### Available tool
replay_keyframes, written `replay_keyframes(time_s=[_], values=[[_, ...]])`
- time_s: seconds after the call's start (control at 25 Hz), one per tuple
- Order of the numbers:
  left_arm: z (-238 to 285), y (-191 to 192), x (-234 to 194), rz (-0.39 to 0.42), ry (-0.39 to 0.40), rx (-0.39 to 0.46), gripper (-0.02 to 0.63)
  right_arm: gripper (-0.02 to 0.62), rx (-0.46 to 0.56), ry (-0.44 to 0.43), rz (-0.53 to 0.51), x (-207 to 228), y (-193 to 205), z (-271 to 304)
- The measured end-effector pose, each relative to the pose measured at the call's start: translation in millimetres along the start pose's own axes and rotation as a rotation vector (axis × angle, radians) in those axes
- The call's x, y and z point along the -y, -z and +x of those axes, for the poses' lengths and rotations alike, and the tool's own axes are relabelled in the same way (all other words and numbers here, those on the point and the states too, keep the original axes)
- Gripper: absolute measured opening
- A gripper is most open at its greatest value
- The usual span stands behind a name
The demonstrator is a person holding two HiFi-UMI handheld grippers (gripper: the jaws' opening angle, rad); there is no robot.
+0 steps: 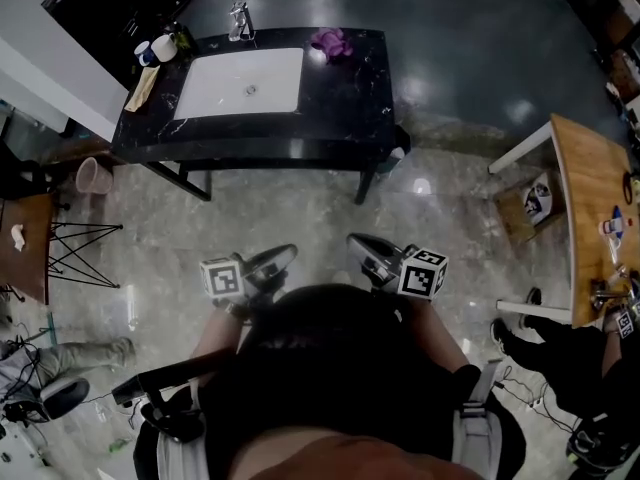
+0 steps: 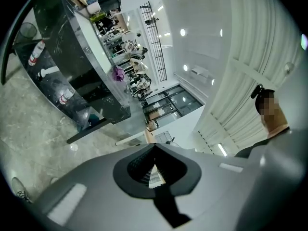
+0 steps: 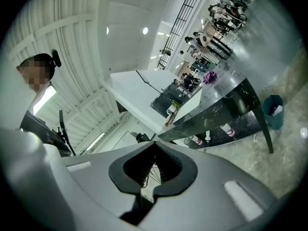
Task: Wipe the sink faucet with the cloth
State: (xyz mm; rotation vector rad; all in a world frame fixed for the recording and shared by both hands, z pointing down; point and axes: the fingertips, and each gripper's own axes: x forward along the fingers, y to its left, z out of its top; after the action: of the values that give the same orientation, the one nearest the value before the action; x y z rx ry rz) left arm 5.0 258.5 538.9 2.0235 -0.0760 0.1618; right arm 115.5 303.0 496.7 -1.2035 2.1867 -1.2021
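A black marble counter (image 1: 345,98) with a white basin (image 1: 240,83) stands across the floor, well ahead of me. The chrome faucet (image 1: 240,20) rises at the basin's far edge. A crumpled purple cloth (image 1: 330,41) lies on the counter to the right of the basin; it also shows small in the left gripper view (image 2: 118,72) and in the right gripper view (image 3: 209,77). My left gripper (image 1: 283,256) and right gripper (image 1: 360,243) are held close to my body, far from the counter. Both are shut with nothing between the jaws, as seen at the left gripper (image 2: 154,146) and the right gripper (image 3: 155,142).
Two cups (image 1: 155,48) and a tan item sit at the counter's left end. A pink bin (image 1: 93,175) stands left of the counter, a teal bin (image 3: 273,110) by its right leg. A wooden table (image 1: 590,198) and a standing person (image 1: 560,358) are to the right.
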Motion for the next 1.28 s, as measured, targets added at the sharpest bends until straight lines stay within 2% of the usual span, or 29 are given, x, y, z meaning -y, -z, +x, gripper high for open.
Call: replay_keyframes(time_s=[0.44,0.6,0.72,0.84,1.0,1.08,1.28], values=[[37.3,-39.2,2.4,0.055,-0.095,0.070,0.002,0.046,0.015,-0.029,0.016,38.9,-45.8,-13.1],[53.7,-75.3,-1.8,0.150,-0.121,0.039,0.003,0.046,0.056,-0.014,0.039,53.3,-60.5,-16.2],[74.1,-116.4,-3.1,0.264,-0.136,-0.001,0.042,0.046,0.100,0.018,0.047,64.5,-74.6,-19.6],[99.9,-165.6,-13.0,0.445,-0.166,-0.067,0.071,0.046,0.170,0.081,0.053,77.2,-90.1,-27.5],[149.2,-245.9,-34.2,0.750,-0.225,-0.170,0.103,0.046,0.308,0.199,0.060,96.6,-119.4,-38.8],[175.5,-287.3,-52.4,0.928,-0.279,-0.243,0.123,0.046,0.378,0.255,0.063,103.4,-133.2,-38.6],[249.6,-376.9,-111.5,1.458,-0.427,-0.495,0.166,0.045,0.519,0.389,0.081,121.2,-157.7,-30.9]])
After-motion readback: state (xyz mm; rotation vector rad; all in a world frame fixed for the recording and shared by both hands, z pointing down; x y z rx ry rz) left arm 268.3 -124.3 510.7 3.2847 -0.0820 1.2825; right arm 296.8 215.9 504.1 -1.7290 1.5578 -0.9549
